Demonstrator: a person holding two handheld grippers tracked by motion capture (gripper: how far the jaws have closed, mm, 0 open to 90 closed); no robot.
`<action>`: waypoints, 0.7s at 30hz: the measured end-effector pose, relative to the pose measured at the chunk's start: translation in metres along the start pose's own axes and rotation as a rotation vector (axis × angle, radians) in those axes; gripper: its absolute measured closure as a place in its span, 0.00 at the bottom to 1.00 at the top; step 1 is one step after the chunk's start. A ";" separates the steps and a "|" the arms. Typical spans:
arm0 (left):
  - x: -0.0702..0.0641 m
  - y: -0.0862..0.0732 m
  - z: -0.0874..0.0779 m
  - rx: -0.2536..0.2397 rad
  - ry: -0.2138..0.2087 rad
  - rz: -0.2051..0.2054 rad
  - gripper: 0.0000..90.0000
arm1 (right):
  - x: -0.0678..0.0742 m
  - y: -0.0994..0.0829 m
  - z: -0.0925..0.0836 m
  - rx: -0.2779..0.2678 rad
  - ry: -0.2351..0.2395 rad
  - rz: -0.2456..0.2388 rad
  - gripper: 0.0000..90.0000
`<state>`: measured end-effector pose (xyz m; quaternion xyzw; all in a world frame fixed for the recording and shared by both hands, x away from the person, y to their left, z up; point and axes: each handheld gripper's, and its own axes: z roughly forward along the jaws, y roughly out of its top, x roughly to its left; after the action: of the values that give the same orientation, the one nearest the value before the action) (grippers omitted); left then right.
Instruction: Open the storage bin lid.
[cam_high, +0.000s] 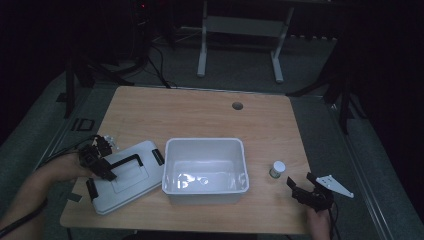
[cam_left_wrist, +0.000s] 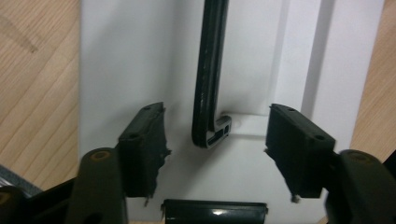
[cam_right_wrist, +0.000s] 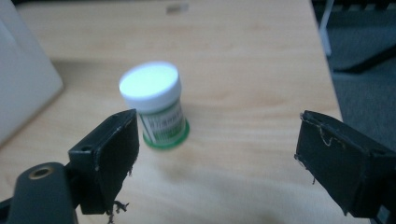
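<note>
At the lower left of the high view our left gripper (cam_high: 102, 167) holds its jaws parted; at the lower right, our right gripper (cam_high: 305, 190) spreads its jaws wide.

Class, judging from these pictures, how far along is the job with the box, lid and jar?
Done: the lid lies flat on the table beside the open box. In hand: the left tool is open over the lid's handle. Left: the jar stands before the open right tool, probably bound for the box.

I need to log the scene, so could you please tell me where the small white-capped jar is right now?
In the high view, the small jar stands upright on the table's right side, just right of the white bin and ahead of the right tongs.
</note>
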<state>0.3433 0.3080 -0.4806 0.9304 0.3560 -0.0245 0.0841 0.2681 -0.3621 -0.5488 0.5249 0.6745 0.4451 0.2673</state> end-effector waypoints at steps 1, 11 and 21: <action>-0.001 0.000 0.000 0.003 0.010 0.002 0.36 | 0.000 0.001 0.000 0.015 0.005 -0.003 0.14; -0.009 0.001 -0.001 0.025 0.022 0.049 0.35 | -0.005 0.015 -0.004 0.251 0.028 -0.044 0.14; -0.008 0.000 -0.004 0.020 -0.004 0.056 0.36 | -0.008 0.028 -0.003 0.487 0.026 -0.079 0.14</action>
<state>0.3374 0.3039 -0.4764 0.9407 0.3294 -0.0274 0.0760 0.2813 -0.3687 -0.5234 0.5413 0.7853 0.2651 0.1415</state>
